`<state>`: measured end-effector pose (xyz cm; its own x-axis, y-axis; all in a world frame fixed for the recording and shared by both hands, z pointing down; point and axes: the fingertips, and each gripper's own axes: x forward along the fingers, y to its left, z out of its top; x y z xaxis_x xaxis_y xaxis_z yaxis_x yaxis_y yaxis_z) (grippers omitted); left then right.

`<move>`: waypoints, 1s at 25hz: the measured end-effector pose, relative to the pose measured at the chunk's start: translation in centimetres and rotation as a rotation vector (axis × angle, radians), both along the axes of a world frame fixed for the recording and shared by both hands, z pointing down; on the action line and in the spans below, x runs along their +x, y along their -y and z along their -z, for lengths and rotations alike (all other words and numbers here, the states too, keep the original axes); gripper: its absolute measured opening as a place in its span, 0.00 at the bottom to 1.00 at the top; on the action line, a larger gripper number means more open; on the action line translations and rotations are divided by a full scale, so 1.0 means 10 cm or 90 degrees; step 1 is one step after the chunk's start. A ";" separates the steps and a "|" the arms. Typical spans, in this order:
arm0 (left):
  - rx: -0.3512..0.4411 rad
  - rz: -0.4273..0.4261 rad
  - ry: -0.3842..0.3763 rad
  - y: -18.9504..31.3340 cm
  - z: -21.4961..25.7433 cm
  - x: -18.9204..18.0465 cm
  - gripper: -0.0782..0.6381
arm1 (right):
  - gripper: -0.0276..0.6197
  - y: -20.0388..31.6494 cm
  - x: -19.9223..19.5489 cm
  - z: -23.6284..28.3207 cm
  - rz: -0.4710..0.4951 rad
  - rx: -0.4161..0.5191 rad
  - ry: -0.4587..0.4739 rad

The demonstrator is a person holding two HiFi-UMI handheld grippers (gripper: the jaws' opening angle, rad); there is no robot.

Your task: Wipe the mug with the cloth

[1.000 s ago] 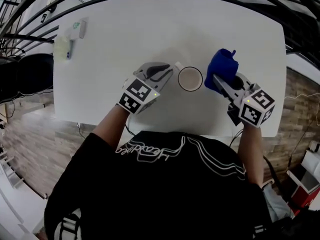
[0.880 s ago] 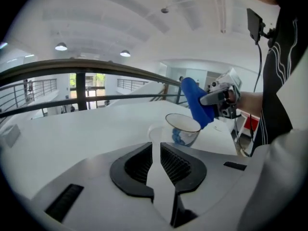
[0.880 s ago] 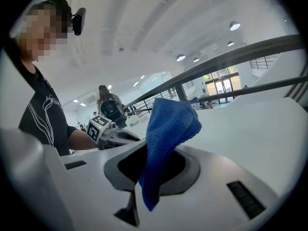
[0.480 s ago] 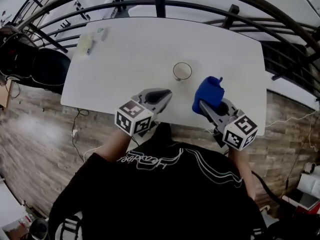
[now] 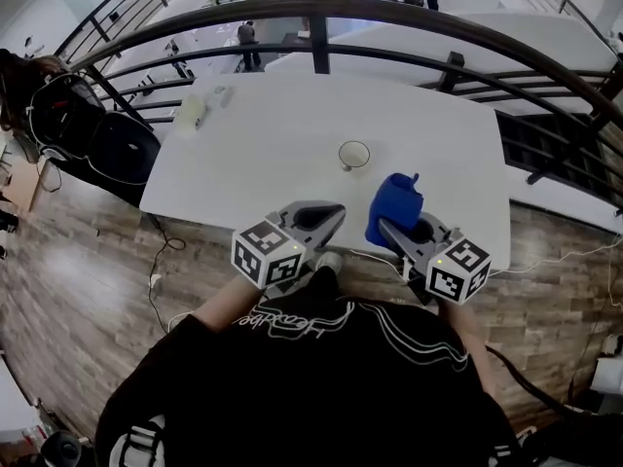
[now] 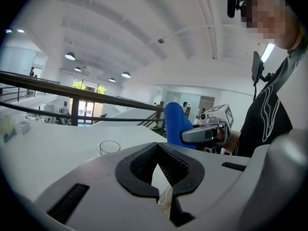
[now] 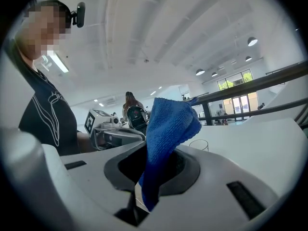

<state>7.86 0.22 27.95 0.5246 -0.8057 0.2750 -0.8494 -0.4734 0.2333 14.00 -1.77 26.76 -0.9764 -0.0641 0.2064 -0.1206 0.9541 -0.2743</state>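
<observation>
A clear glass mug (image 5: pixel 353 155) stands upright alone on the white table (image 5: pixel 273 144); it also shows small in the left gripper view (image 6: pixel 109 147) and the right gripper view (image 7: pixel 198 145). My left gripper (image 5: pixel 334 213) hangs at the table's near edge, short of the mug, jaws shut with nothing between them (image 6: pixel 157 150). My right gripper (image 5: pixel 385 225) is beside it, shut on a bunched blue cloth (image 5: pixel 394 207) that sticks up out of the jaws (image 7: pixel 168 129). Both grippers are well apart from the mug.
A few small pale items (image 5: pixel 192 110) lie at the table's far left corner. A dark metal railing (image 5: pixel 321 8) curves behind the table. Black chairs (image 5: pixel 107 144) stand at the left over wooden floor (image 5: pixel 68 280).
Both grippers have drawn back from beside the mug to the table's near edge, the cloth still in the right one. The mug now sits farther from them, untouched.
</observation>
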 end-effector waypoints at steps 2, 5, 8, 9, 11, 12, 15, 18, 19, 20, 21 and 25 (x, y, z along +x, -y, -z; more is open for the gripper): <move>-0.001 0.000 0.001 -0.04 0.00 0.03 0.12 | 0.12 -0.05 0.03 -0.01 0.004 -0.003 -0.001; 0.002 0.000 0.003 -0.09 0.02 0.04 0.12 | 0.12 -0.12 0.02 -0.02 0.013 0.011 -0.013; 0.005 0.000 0.006 -0.09 0.04 0.07 0.12 | 0.12 -0.13 0.03 -0.05 0.016 0.014 -0.021; 0.006 -0.001 0.006 -0.08 0.05 0.08 0.12 | 0.12 -0.13 0.03 -0.05 0.016 0.014 -0.023; 0.006 -0.003 0.007 -0.08 0.06 0.08 0.12 | 0.12 -0.12 0.02 -0.06 0.016 0.012 -0.024; 0.006 -0.004 0.008 -0.07 0.06 0.07 0.12 | 0.12 -0.12 0.02 -0.06 0.016 0.012 -0.023; 0.005 -0.005 0.003 -0.06 0.06 0.04 0.12 | 0.12 -0.11 0.00 -0.07 0.013 0.009 -0.025; 0.006 -0.008 0.002 -0.04 0.06 0.05 0.12 | 0.12 -0.10 0.01 -0.08 0.011 0.005 -0.024; 0.007 -0.009 0.002 -0.04 0.06 0.06 0.12 | 0.12 -0.11 0.02 -0.08 0.010 0.003 -0.024; 0.007 -0.009 0.001 -0.04 0.06 0.08 0.12 | 0.12 -0.11 0.04 -0.08 0.009 0.002 -0.023; 0.007 -0.009 0.001 -0.04 0.06 0.10 0.12 | 0.12 -0.11 0.06 -0.08 0.009 0.000 -0.023; 0.003 -0.010 0.000 -0.02 0.03 0.13 0.12 | 0.12 -0.09 0.08 -0.10 0.010 -0.003 -0.024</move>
